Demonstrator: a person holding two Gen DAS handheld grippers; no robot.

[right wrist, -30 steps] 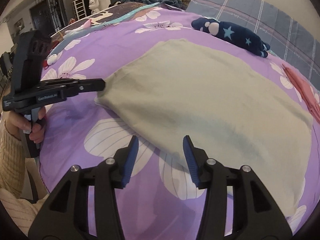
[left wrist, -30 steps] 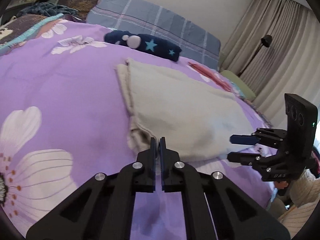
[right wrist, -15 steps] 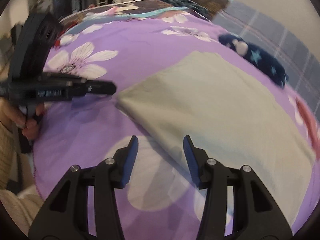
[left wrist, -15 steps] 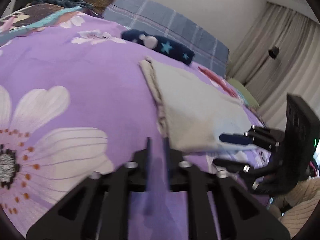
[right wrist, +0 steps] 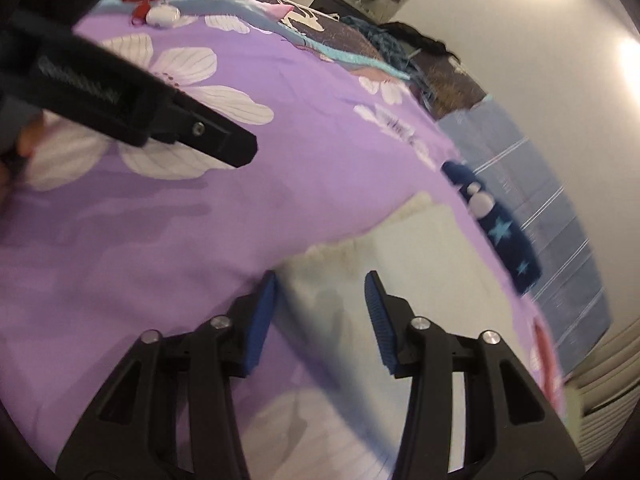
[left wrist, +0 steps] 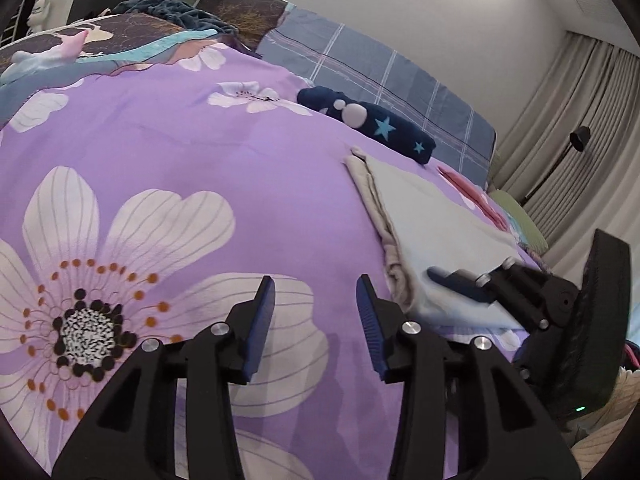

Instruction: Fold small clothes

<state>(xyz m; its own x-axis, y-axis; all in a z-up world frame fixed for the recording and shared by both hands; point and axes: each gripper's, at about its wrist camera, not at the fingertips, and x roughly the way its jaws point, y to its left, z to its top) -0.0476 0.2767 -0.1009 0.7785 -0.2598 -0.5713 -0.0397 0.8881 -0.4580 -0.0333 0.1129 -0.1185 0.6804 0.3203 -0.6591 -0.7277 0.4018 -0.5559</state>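
Note:
A folded pale grey-beige garment [left wrist: 432,232] lies flat on the purple flowered bedspread [left wrist: 200,152]; it also shows in the right wrist view [right wrist: 420,280]. My left gripper [left wrist: 316,300] is open and empty, above the bedspread to the left of the garment's near corner. My right gripper [right wrist: 320,300] is open and empty, hovering over the garment's near left corner; in the left wrist view it [left wrist: 472,284] sits over the garment's near edge. The right wrist view is blurred.
A folded navy garment with stars [left wrist: 372,124] lies beyond the grey one, beside a blue plaid pillow [left wrist: 380,80]. A pink garment [left wrist: 472,192] lies further right. Dark bedding is piled at the back left [left wrist: 188,12]. Curtains [left wrist: 580,140] hang on the right.
My left gripper has opened, let go of the garment's corner and moved left off it. My right gripper stayed open and swung over the garment's near left corner.

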